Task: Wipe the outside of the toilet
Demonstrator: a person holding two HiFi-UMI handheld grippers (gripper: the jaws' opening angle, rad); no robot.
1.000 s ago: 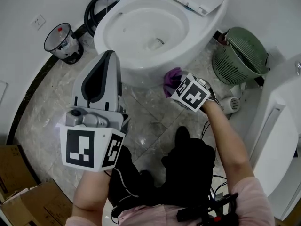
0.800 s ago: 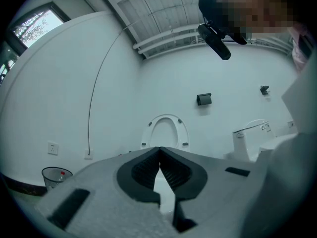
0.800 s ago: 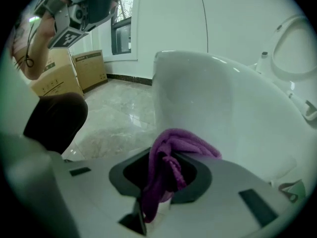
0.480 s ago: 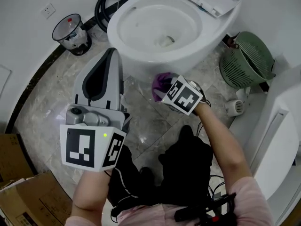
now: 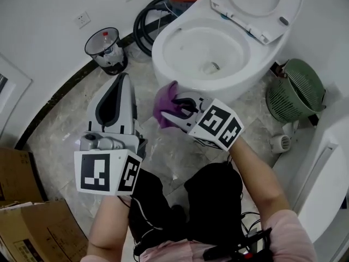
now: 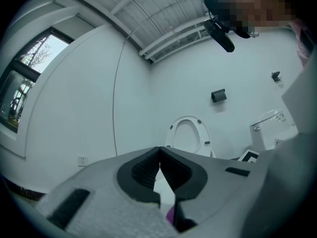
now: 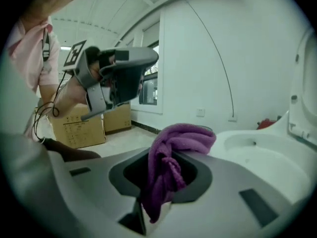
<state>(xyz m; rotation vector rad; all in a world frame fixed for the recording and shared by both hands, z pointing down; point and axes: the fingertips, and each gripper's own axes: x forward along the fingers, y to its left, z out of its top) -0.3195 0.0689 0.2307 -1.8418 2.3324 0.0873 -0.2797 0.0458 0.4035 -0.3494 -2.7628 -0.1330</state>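
Note:
The white toilet [image 5: 185, 78] stands with its seat and lid [image 5: 256, 4] raised. My right gripper [image 5: 170, 113] is shut on a bunched purple cloth [image 5: 164, 107], held by the bowl's front-left outer side; I cannot tell whether they touch. In the right gripper view the cloth [image 7: 171, 157] hangs out of the right gripper [image 7: 166, 162], and the bowl rim [image 7: 267, 157] lies to its right. My left gripper [image 5: 122, 78] hovers over the floor left of the toilet, shut and holding nothing. The left gripper [image 6: 158, 157] faces the raised lid [image 6: 188, 138].
A clear bin holding a bottle [image 5: 106, 51] and a coiled black hose [image 5: 147, 15] sit by the wall on the left. A green basket [image 5: 297, 89] is right of the toilet, beside a white cabinet [image 5: 327, 162]. Cardboard boxes [image 5: 27, 228] lie at bottom left.
My right gripper has carried the purple cloth leftward around the bowl's front, from its right side to its left. The left gripper has kept its place.

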